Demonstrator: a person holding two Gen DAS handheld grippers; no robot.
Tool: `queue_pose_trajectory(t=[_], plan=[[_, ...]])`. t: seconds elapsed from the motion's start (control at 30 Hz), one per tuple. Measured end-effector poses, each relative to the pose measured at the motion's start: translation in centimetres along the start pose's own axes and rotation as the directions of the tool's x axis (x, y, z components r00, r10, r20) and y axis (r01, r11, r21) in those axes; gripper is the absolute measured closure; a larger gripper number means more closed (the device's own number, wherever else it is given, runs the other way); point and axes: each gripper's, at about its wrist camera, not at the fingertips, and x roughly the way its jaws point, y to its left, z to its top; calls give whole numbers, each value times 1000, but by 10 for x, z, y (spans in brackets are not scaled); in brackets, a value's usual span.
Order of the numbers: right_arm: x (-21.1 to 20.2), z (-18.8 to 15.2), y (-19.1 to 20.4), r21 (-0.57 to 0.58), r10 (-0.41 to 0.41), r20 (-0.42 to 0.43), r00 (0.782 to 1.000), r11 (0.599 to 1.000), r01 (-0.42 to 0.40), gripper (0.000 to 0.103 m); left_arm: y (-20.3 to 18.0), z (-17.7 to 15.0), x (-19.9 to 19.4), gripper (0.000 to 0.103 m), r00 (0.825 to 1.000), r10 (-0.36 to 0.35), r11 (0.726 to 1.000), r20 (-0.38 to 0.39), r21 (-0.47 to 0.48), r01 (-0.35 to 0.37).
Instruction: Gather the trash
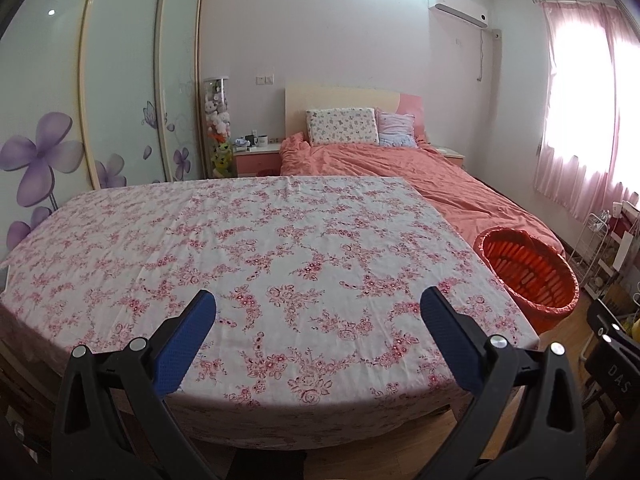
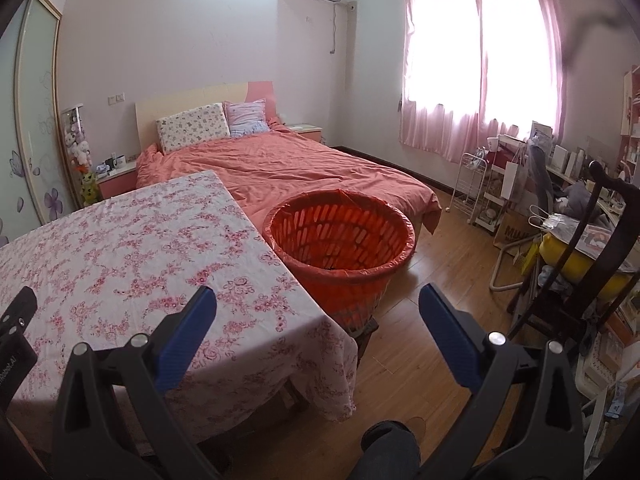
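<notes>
Black tongs [image 1: 318, 306] with blue textured pads [image 1: 186, 344], silver screws.

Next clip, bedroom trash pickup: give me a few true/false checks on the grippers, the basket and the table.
1. Both the left gripper and right gripper are open and hold nothing. True.
2. The orange basket lies tipped over. False: it stands upright beside the table.
3. Trash lies on the floral tablecloth. False: none shows.
4. The basket has an orange bag liner. True.
</notes>
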Motion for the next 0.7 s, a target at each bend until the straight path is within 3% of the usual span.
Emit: queue_pose_trajectory(t=[0.3, 0.7], plan=[[2, -1, -1, -9, -19, -15, 1000, 1000, 19, 4, -6, -3, 0, 2, 1000, -2, 1000, -27, 16, 2], [-7, 0, 1, -14, -16, 12, 1000, 1000, 16, 4, -7, 1, -7, 2, 1000, -3, 1000, -7, 13, 3]])
